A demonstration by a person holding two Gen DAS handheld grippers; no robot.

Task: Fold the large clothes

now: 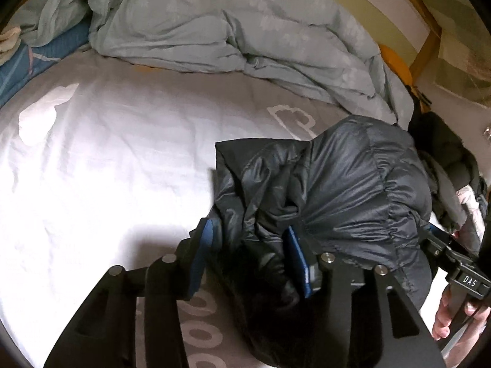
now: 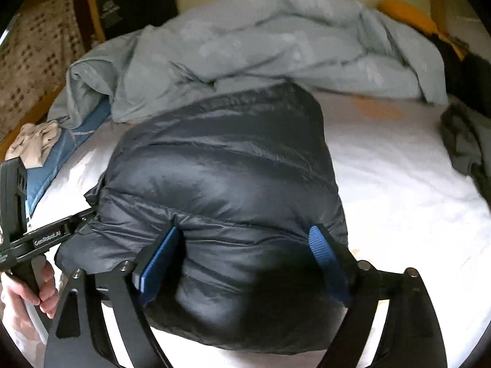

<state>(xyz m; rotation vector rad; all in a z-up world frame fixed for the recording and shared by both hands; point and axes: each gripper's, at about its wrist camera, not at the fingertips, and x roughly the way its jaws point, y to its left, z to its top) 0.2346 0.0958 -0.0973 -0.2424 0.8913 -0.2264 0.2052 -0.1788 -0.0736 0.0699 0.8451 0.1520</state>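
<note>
A black jacket [image 2: 221,190], puffy and slippery, lies bunched on the white sheet [image 1: 107,153] of a bed, towards its near edge, with a rumpled grey-green duvet [image 1: 233,30] pushed back along the far edge, apparently to leave room for folding; the left gripper [image 1: 245,245] has its blue pads [image 1: 296,260] spread around a crumpled fold at the jacket's left end, jaws apart with cloth between them and not visibly pinched; the right gripper [image 2: 245,251] straddles the jacket's thick near edge, its pads [image 2: 159,254] wide apart and pressing either side of the bulge, so the hold looks loose rather than clamped; both tools sit at opposite ends of the near edge, probably so the bulky garment can be lifted or turned over evenly without sliding; the fold looks part done, the jacket already doubled into a mound; other dark clothes [image 2: 466,141] wait at the bed's right edge, well apart.
</note>
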